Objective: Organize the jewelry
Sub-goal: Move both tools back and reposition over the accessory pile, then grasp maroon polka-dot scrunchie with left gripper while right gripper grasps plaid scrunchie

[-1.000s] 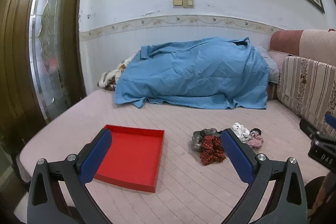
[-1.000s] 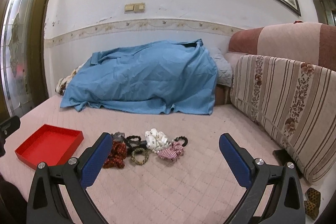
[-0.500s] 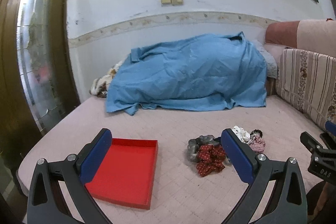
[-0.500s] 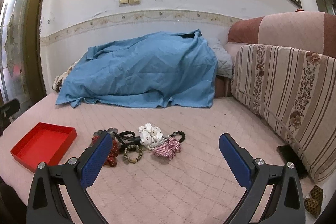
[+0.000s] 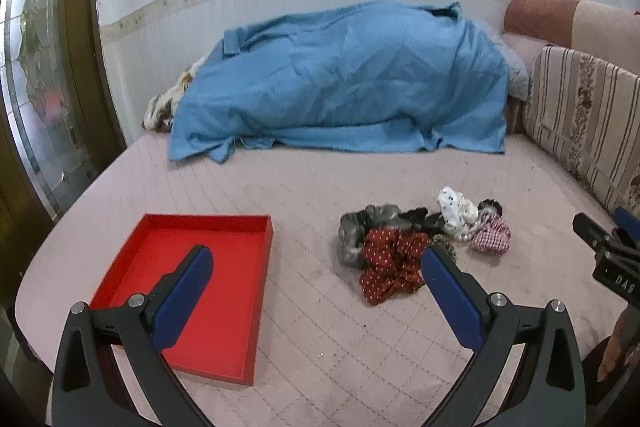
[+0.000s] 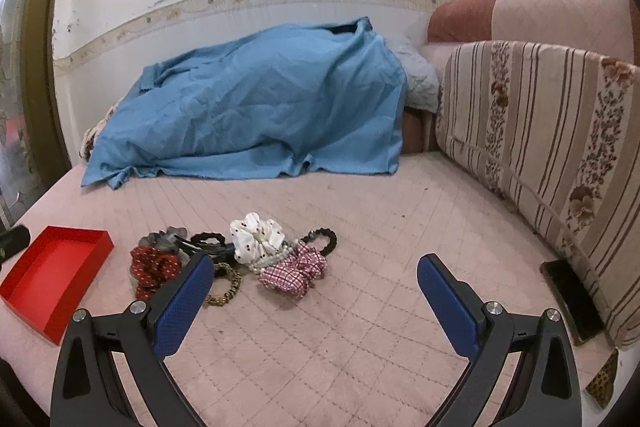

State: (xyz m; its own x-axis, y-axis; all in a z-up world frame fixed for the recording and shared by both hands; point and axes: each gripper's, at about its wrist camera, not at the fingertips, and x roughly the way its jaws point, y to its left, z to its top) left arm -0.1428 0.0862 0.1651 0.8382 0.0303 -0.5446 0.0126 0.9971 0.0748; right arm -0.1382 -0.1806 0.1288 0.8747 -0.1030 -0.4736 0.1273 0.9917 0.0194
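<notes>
An empty red tray (image 5: 224, 267) lies on the pink mat, also at the left of the right wrist view (image 6: 52, 279). To its right lies a heap of hair ties: a red dotted scrunchie (image 5: 390, 263), a grey one (image 5: 356, 231), a white dotted one (image 6: 256, 237), a pink checked one (image 6: 294, 269), a black ring (image 6: 322, 239) and a leopard band (image 6: 224, 285). My left gripper (image 5: 316, 275) is open and empty, above the mat between tray and heap. My right gripper (image 6: 312, 281) is open and empty, just in front of the heap.
A blue sheet (image 5: 340, 83) covers a mound at the back against the wall. A striped sofa cushion (image 6: 540, 155) runs along the right, with a dark phone (image 6: 570, 303) at its foot. A glass door (image 5: 36, 107) stands at the left beyond the mat's edge.
Both grippers have moved forward and tilted down towards the mat. The tray and the heap look larger and nearer. The jaws stay open.
</notes>
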